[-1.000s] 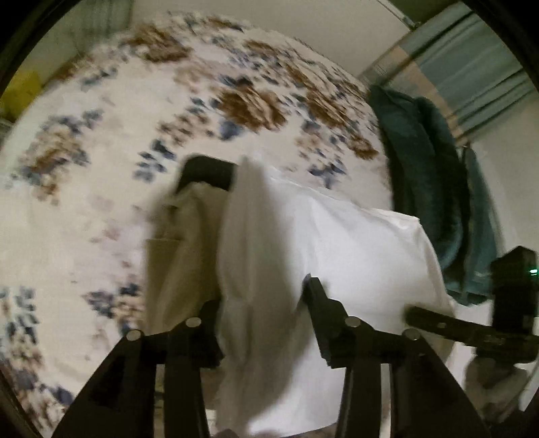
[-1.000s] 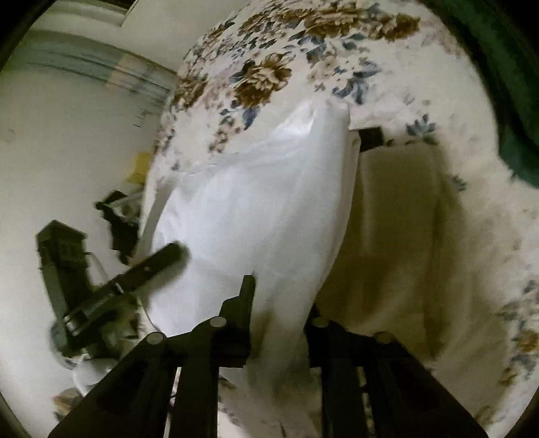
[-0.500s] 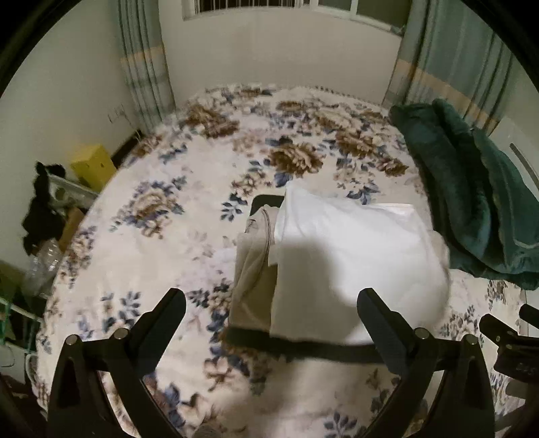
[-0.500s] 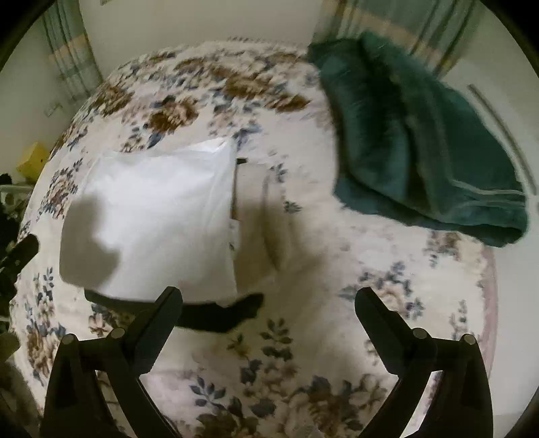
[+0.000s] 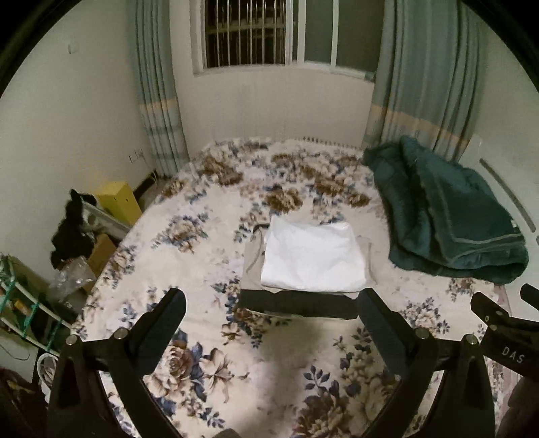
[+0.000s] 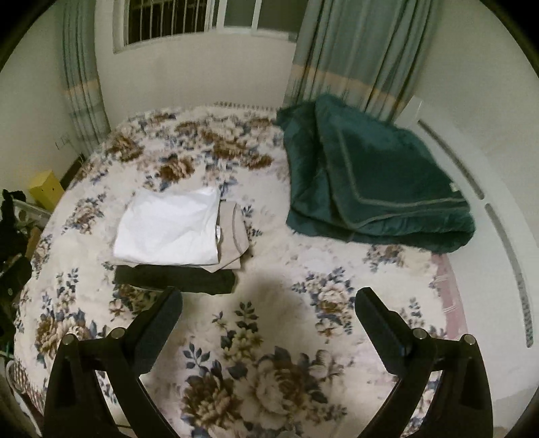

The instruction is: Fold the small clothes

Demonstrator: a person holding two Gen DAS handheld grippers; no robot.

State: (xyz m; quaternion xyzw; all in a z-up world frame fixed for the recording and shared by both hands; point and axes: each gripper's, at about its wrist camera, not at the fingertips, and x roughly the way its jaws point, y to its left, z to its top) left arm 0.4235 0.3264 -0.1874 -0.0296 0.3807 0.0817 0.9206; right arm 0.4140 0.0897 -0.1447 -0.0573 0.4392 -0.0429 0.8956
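- Your left gripper [image 5: 269, 308] hangs above the bed [image 5: 188, 256] with its fingers [image 5: 161, 316] spread wide apart and nothing between them; they have just been opening.
- Your right gripper [image 6: 269, 306] is the same: fingers [image 6: 377, 313] fully apart over bare floral bedspread, having just opened, and gripping nothing.
- The folded white garment [image 5: 311, 257] lies flat on top of a small stack in the middle of the bed, clear of both grippers.
- Directly under it sits a folded beige garment [image 6: 230, 232], whose edge sticks out on the side toward the blanket.
- At the bottom, a dark garment [image 6: 175, 278] juts out from the stack's near edge.
- A folded green blanket [image 6: 370, 182] rests on the bed to the right of the stack, apart from it.
- In the left wrist view, part of your right gripper shows at the right edge, beside the bed's near corner.
- Curtains [image 5: 417, 77] and a barred window [image 5: 266, 32] stand behind the bed.
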